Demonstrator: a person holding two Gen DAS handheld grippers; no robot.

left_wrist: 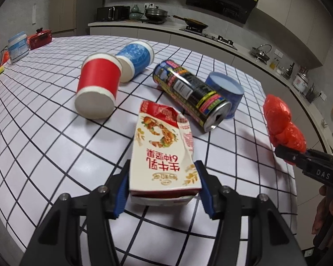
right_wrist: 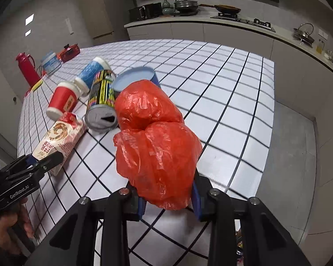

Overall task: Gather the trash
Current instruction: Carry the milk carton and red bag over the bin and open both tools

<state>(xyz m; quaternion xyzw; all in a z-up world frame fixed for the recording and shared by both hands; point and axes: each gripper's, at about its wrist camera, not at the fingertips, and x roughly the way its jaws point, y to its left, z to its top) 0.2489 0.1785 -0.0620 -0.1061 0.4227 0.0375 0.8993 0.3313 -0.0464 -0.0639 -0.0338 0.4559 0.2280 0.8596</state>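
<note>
My left gripper (left_wrist: 164,184) is shut on the near end of a crumpled milk carton (left_wrist: 164,153), white and red with printed text, lying on the checked table (left_wrist: 44,133). It also shows in the right wrist view (right_wrist: 57,137). My right gripper (right_wrist: 168,195) is shut on a crumpled red plastic bag (right_wrist: 155,141) and holds it above the table; the bag shows at the right of the left wrist view (left_wrist: 282,122). A black drink can (left_wrist: 191,93), a red paper cup (left_wrist: 97,88), a blue paper cup (left_wrist: 135,59) and a blue tub (left_wrist: 226,90) lie beyond the carton.
At the table's far left stand a red thermos (right_wrist: 27,68), a white-blue jar (left_wrist: 17,46) and a red box (left_wrist: 40,38). A kitchen counter with stove, pots and kettle (left_wrist: 260,52) runs behind. The table's right edge (right_wrist: 266,150) drops to the floor.
</note>
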